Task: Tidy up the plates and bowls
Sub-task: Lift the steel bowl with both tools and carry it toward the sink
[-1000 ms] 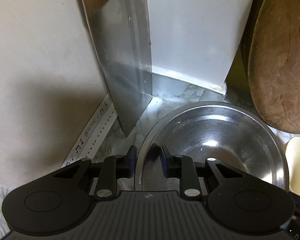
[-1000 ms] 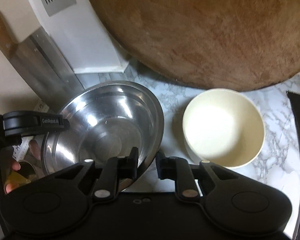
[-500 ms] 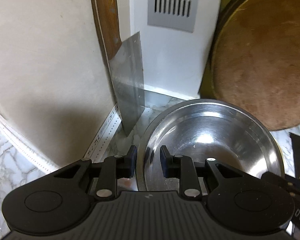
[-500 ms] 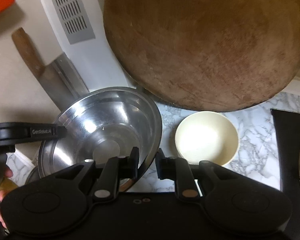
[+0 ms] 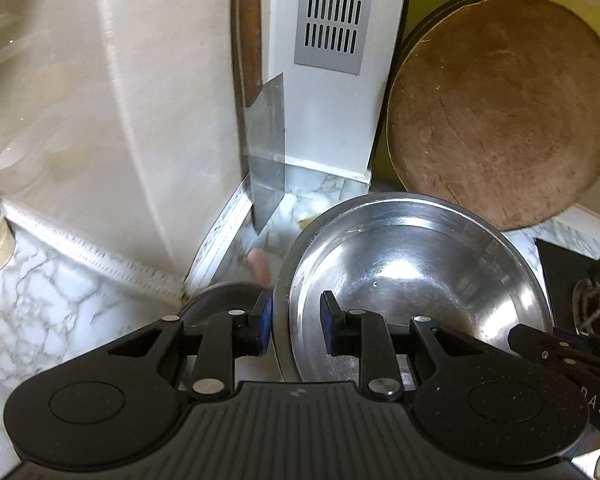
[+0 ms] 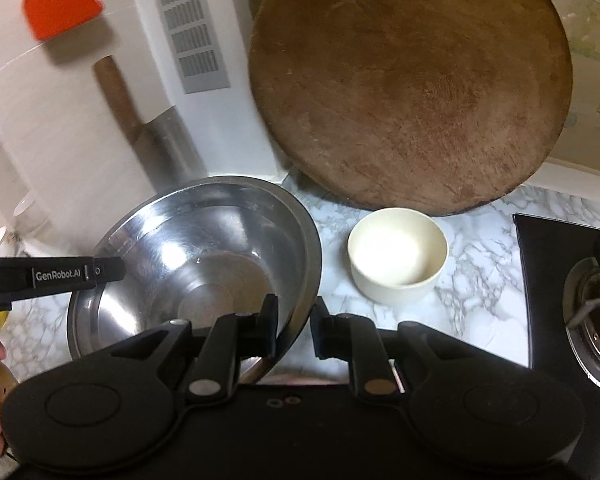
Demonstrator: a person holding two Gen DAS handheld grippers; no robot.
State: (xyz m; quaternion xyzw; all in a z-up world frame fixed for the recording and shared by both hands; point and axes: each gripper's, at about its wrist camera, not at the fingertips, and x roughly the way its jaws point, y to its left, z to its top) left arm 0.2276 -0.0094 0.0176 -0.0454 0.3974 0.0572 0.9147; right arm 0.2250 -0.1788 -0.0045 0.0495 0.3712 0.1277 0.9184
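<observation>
Left wrist view: the left gripper (image 5: 294, 328) was clamped on the near-left rim of the stainless steel bowl (image 5: 416, 276), one finger outside the wall and one inside. The bowl's mouth faced up, tilted toward the camera, above the marble countertop (image 5: 48, 312). A cleaver (image 5: 266, 148) stood blade-down against the wall behind it, and a round wooden chopping board (image 5: 500, 120) leaned upright to the right. The gas stove (image 5: 580, 276) lay at the right edge.

Right wrist view: the right gripper (image 6: 294, 330) was closed on the bowl's (image 6: 204, 252) right rim, opposite the left gripper (image 6: 80, 274). A cream bowl (image 6: 396, 256) sat upright on the countertop (image 6: 476, 256) just beside it, before the chopping board (image 6: 412, 84). An orange spatula (image 6: 60, 4) hung on the wall.
</observation>
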